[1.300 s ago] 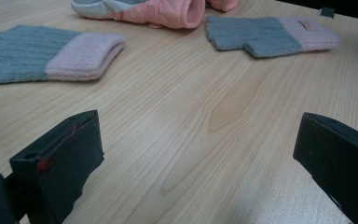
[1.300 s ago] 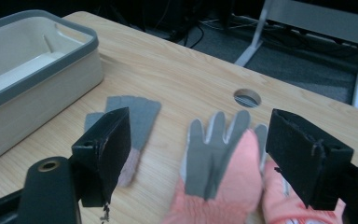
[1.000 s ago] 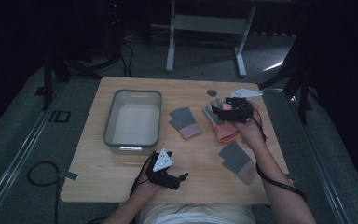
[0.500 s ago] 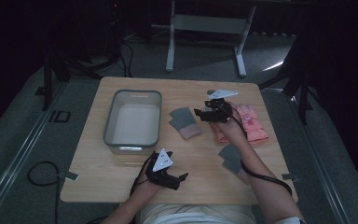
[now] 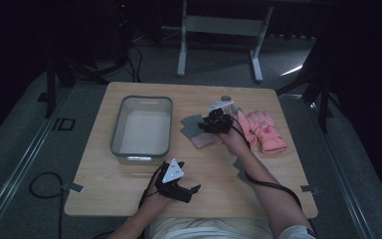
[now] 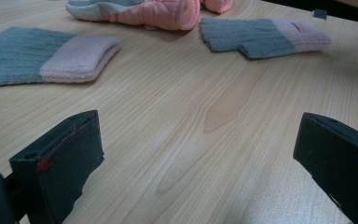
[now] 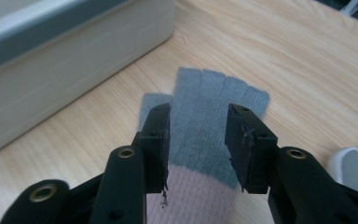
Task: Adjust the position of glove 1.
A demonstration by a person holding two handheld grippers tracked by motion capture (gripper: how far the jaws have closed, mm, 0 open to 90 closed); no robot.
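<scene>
While right gripper [image 7: 197, 140] fingers narrow over the grey glove [image 7: 214, 116], left gripper [image 5: 181, 188] gapes; table [image 5: 129, 194] bare.

second grey glove [image 5: 240, 168] half under forearm

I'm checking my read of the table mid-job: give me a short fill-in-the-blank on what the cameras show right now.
1. The right gripper hovers over a fingerless glove whose hand part is grey and whose cuff is ____.
2. The plastic bin stands to the ____ of that glove in the high view.
3. The left gripper rests near the table's front edge with its jaws ____.
4. The padded pink glove lies on the ____.

Missing words: pink; left; open; table
</scene>
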